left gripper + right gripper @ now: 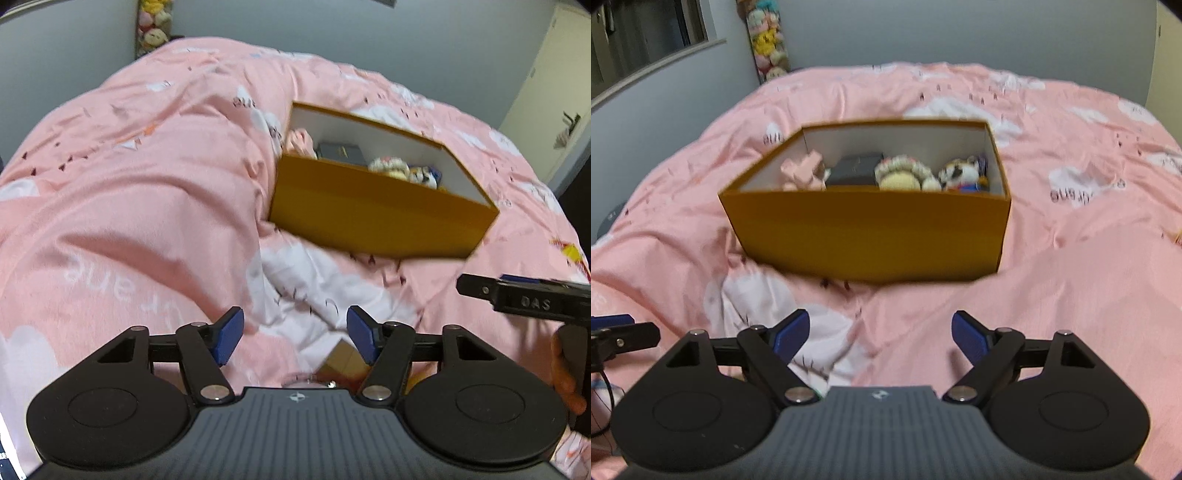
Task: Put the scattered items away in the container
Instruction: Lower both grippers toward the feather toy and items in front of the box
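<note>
An orange-brown box (369,218) (868,236) with white inner walls stands open on the pink duvet (147,184) (1071,277). Inside it lie a pink plush (803,171), a dark flat case (855,170), a cream frilled plush (903,175) and a panda-like plush (962,173). My left gripper (295,328) hovers open over the duvet, in front of and left of the box, with nothing between its blue pads. A tan object (343,360) shows partly beneath it. My right gripper (881,336) is open and empty, facing the box's near wall.
A column of stuffed toys (155,26) (768,48) hangs in the far corner by the grey wall. A window (646,33) is on the left. A pale door (546,92) is on the right. A hand (565,376) holds the right gripper beside the left one.
</note>
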{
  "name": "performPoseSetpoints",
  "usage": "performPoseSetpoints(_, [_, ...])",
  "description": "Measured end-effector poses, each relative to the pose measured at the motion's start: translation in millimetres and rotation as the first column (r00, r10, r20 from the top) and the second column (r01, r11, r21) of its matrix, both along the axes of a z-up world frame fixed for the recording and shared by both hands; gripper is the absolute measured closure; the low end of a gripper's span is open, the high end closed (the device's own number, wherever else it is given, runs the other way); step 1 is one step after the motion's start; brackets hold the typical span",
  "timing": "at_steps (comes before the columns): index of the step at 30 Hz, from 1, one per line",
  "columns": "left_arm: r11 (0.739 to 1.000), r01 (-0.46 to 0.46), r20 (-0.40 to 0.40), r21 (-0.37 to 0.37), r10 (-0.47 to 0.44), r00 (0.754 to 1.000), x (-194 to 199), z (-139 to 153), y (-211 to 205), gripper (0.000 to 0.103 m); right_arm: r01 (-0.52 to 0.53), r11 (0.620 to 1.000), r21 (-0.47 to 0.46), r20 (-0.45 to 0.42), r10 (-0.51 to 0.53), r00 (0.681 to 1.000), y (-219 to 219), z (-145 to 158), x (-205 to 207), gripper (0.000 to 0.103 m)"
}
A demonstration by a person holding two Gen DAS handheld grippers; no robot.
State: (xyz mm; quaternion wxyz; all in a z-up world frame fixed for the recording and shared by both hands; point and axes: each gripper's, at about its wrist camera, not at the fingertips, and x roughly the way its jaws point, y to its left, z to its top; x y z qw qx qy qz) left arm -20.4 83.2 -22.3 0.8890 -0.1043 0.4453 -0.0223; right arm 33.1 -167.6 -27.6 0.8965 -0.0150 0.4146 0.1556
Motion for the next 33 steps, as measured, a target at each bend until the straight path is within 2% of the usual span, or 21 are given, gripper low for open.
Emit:
performPoseSetpoints(3, [0.999, 0.033, -0.049, 0.009, -0.033, 0.998, 3, -7, -6, 0.046, -0.016, 1.0, -0.012, -0.056, 0.015, 0.998, 1, -10, 1, 0.033])
performPoseSetpoints(6, [0.998, 0.069, -0.087, 0.003, -0.068, 0.994, 3, -14, -10, 0.046, -0.072, 0.997, -0.014, -0.112, 0.07, 0.991, 5, -17, 2, 0.044])
performPoseSetpoints(13, [0.983, 0.181, -0.17, 0.021, -0.175, 0.97, 4, -24, -27, 0.043, -0.258, 0.966, 0.022, -0.264, 0.255, 0.93, 22, -32, -3, 0.044])
performPoseSetpoints(19, [0.961, 0.263, -0.23, 0.086, -0.237, 0.944, 1, -34, -39, 0.037, -0.34, 0.94, 0.018, -0.363, 0.323, 0.874, 31, -48, -8, 0.044])
performPoseSetpoints(23, [0.949, 0.306, -0.269, 0.076, -0.276, 0.923, 4, -43, -44, 0.035, -0.395, 0.918, 0.026, -0.443, 0.365, 0.819, 37, -63, -11, 0.042])
performPoseSetpoints(28, [0.949, 0.311, -0.314, 0.045, -0.282, 0.907, 14, -62, -43, 0.035, -0.443, 0.896, 0.039, -0.494, 0.402, 0.771, 48, -79, -8, 0.042])
performPoseSetpoints(31, [0.957, 0.288, -0.331, 0.015, -0.268, 0.905, 20, -73, -38, 0.037, -0.452, 0.891, 0.041, -0.499, 0.41, 0.763, 52, -86, -5, 0.045])
performPoseSetpoints(33, [0.96, 0.281, -0.338, 0.021, -0.258, 0.905, 23, -79, -38, 0.038, -0.46, 0.887, 0.04, -0.499, 0.417, 0.76, 56, -90, -2, 0.048])
